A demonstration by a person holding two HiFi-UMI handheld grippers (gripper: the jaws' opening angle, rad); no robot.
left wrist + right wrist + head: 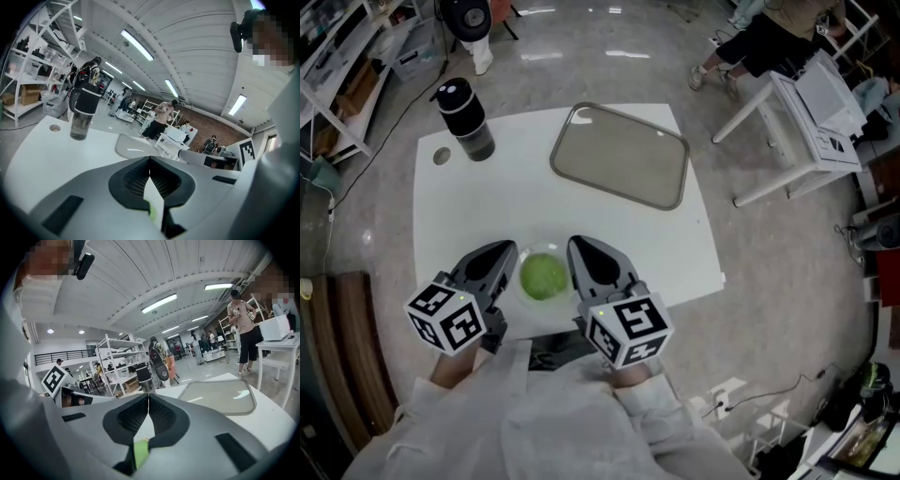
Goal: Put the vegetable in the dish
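Left gripper [149, 159] and right gripper [148, 395] — jaws together, empty; vegetable [544, 277] in dish [534, 248] between both jaw pairs

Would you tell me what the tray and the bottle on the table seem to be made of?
Tray: probably plastic, matte grey-beige, with a soft sheen along its raised rim. Bottle: smoky see-through body, likely plastic or glass, under a black lid.

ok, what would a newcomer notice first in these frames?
The bright green vegetable, in what looks like a pale dish at the near edge of the table, between the left gripper and the right gripper, both with jaws together and empty. Behind, a grey tray lies far right and a black bottle stands far left.
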